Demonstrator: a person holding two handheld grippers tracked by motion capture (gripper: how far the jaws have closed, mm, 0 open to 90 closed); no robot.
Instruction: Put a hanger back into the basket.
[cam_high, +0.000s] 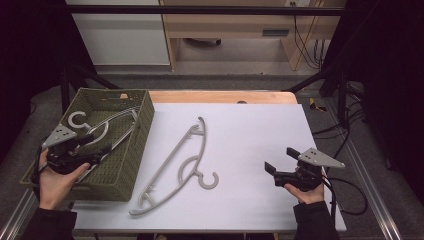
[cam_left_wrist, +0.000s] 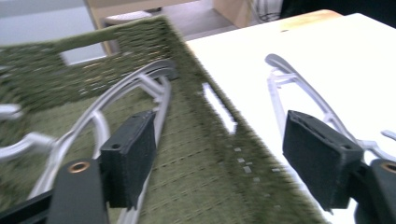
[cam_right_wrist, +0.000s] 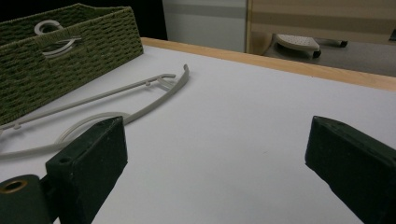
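Left tool (cam_high: 82, 150) hangs wide and empty over the basket (cam_high: 142, 131) where one hanger (cam_high: 107, 127) lies; next grab, likely, the desk hanger (cam_high: 175, 165), right tool (cam_high: 280, 167) wide too.

One hanger (cam_high: 107, 131) in basket (cam_high: 131, 165) — another (cam_high: 172, 165) beside it.

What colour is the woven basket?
Olive green; the basket shows best in the right gripper view.
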